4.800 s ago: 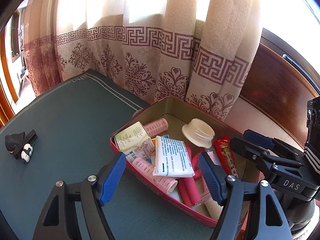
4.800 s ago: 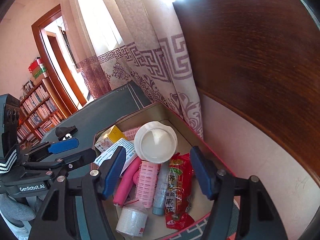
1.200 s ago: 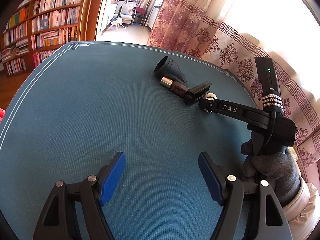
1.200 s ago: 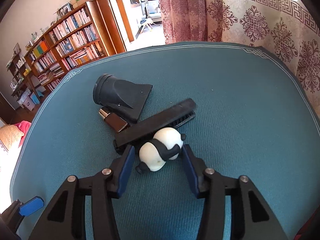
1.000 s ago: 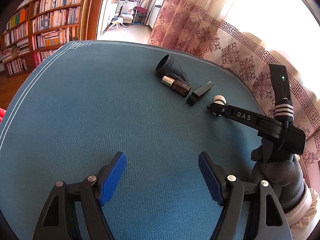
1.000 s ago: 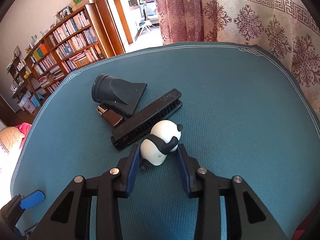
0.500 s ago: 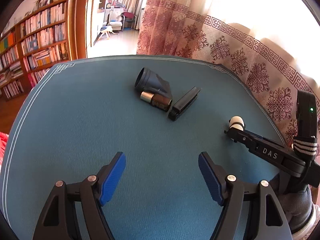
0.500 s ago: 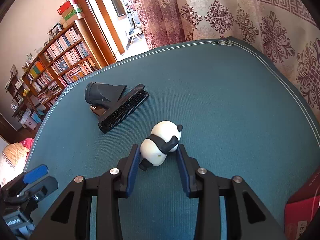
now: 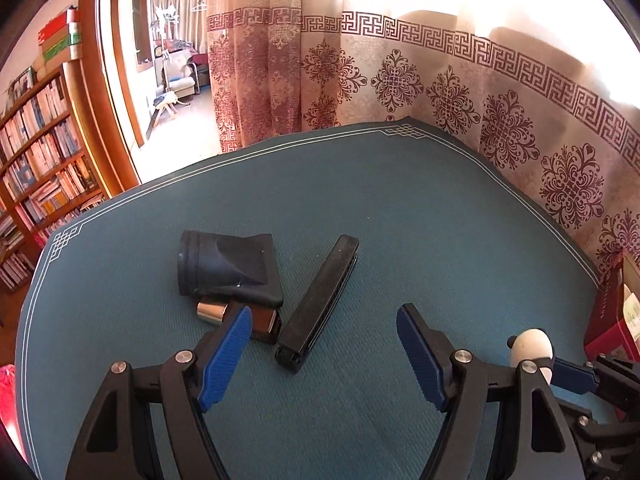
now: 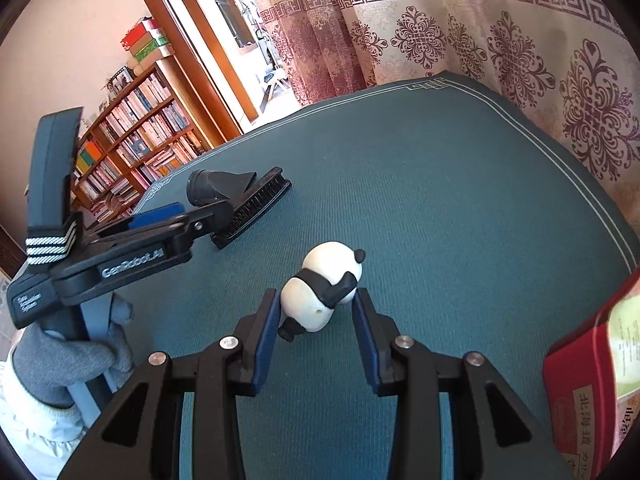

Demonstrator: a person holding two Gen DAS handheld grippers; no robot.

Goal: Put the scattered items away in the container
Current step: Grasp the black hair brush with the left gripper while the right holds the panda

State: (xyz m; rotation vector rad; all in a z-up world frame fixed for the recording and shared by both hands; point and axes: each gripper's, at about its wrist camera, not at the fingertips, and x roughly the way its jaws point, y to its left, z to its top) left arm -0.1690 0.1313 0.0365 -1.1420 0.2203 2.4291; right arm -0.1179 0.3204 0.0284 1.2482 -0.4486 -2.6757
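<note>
Only right wrist shows jaws pinching panda figurine (image 10: 322, 290); bookshelf (image 10: 132, 136) behind.

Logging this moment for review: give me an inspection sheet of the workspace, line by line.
Surface: teal mat with white border lines.
Job's things: white-and-black panda figurine; black flared nozzle lying over a brown, silver-capped tube; long black brush bar beside them; red container at the right edge, printed paper inside.
Clutter: nothing seen.
Grippers: right gripper shut on the panda figurine; left gripper open, above the brush bar's near end.
Cables: nothing seen.
Surroundings: patterned curtain, wooden bookshelf, open doorway.
</note>
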